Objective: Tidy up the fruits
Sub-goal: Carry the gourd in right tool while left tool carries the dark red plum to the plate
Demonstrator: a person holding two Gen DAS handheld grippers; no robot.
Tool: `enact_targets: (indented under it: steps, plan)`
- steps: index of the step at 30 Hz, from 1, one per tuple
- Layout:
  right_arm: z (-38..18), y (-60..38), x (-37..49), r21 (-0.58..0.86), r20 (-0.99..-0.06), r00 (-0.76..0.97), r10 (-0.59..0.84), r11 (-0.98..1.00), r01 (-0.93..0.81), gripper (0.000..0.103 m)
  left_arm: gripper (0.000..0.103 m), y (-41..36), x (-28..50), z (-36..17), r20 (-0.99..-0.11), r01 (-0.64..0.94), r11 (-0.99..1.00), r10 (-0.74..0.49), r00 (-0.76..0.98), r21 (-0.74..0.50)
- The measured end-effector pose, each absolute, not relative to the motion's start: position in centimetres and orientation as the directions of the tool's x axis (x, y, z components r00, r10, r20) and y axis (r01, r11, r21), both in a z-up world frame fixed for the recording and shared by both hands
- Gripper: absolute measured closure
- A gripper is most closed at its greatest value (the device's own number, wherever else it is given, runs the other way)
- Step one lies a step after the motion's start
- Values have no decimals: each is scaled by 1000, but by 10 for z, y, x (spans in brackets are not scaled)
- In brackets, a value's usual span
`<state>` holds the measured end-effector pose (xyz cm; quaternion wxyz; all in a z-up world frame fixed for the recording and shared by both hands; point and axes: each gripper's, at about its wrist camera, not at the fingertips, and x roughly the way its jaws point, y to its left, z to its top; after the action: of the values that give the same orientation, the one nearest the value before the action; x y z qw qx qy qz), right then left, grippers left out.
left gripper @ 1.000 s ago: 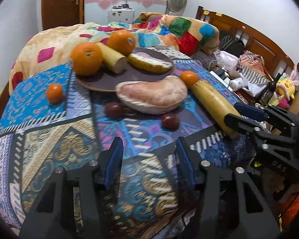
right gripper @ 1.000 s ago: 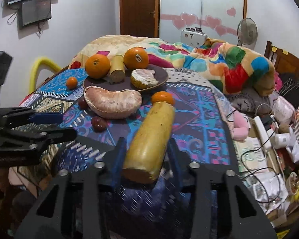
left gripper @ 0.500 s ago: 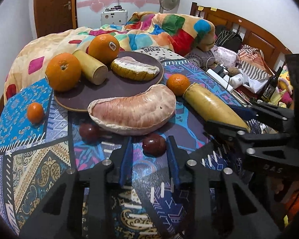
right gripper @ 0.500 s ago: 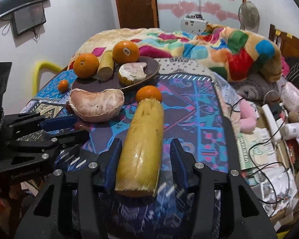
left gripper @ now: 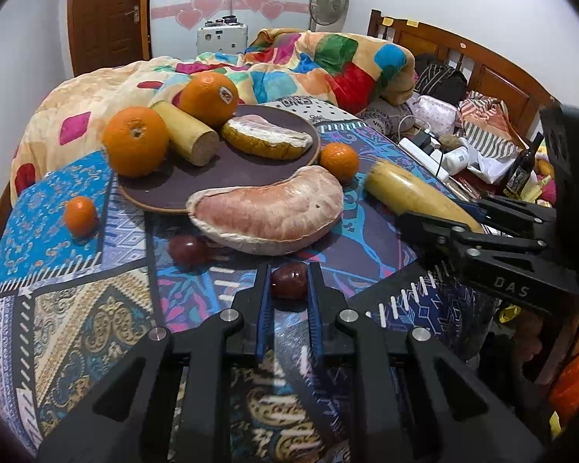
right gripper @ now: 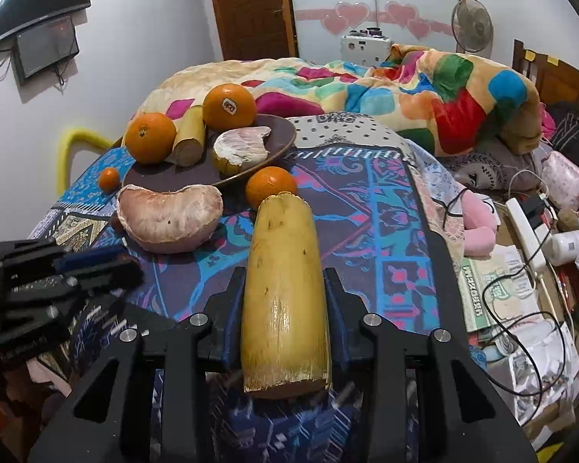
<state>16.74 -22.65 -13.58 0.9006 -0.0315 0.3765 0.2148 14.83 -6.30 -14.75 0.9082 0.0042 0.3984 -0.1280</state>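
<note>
Our left gripper (left gripper: 288, 284) is clamped on a small dark red fruit (left gripper: 289, 280), pads pressing both its sides, the fruit resting on the patterned cloth (left gripper: 77, 308). Our right gripper (right gripper: 285, 289) is closed on the long yellow stalk piece (right gripper: 283, 281), gripped near its cut near end, its far tip touching a small orange (right gripper: 271, 189). Landmark is the dark round plate (left gripper: 212, 177): on it sit two big oranges (left gripper: 136, 139), a short stalk piece (left gripper: 187, 137) and a peeled wedge (left gripper: 268, 139). Against the plate's near rim lies a big pomelo segment (left gripper: 266, 210), standing between the held red fruit and the plate. A second red fruit (left gripper: 187, 249) sits nearer than the plate, left of the held one; a tiny orange (left gripper: 80, 215) lies left of the plate. Near of the plate the cloth is bare; right of it the cloth drops off to clutter.
</note>
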Motion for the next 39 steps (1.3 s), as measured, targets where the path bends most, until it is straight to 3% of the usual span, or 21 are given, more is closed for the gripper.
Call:
enact_targets:
  steps: [23, 39]
  plan:
    - [-77, -205, 168, 85, -556, 713, 427, 882, -462, 68, 86, -6, 170, -101, -655, 139, 988, -151, 740, -71]
    - [-87, -146, 218, 39, -573, 674, 466, 837, -546, 68, 86, 6, 217, -120, -676, 135, 988, -147, 722, -71]
